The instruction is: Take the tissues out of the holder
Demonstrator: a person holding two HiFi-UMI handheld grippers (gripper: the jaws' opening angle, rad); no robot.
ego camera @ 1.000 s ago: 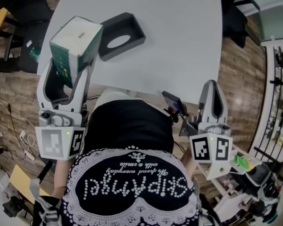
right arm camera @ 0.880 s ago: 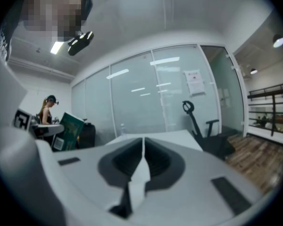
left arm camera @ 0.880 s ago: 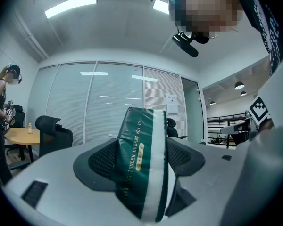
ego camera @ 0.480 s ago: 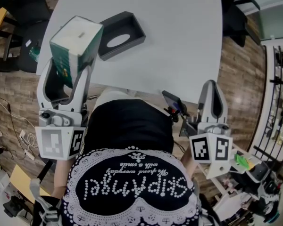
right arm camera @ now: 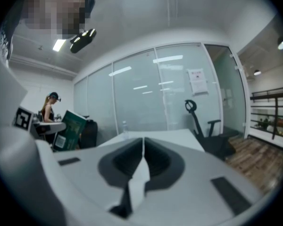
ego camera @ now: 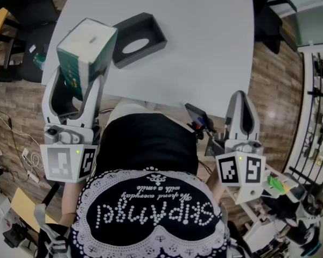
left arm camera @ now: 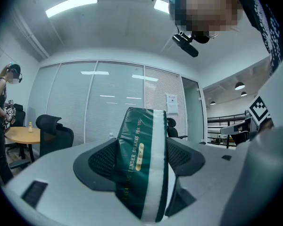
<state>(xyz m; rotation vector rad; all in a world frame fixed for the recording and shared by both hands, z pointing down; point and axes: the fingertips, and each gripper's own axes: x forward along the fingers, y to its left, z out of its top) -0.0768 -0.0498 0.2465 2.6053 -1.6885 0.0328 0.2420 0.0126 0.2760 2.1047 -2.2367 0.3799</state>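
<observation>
Where the left gripper (ego camera: 78, 77) clamps it between both jaws, the tissue pack (ego camera: 86, 47) sticks out past the fingertips. Holder (ego camera: 154, 34) lies just beyond and right of that gripper, on the table (ego camera: 204, 47), apart from the pack. Right gripper (right arm camera: 142, 157): jaws pressed together, nothing between, short of the table edge.

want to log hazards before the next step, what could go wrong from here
The pack, squeezed in the left gripper in the air by the table's corner, looks soft and could slip and drop past the edge. Setting it down carelessly might knock the holder, which lies close by near the front edge.
</observation>
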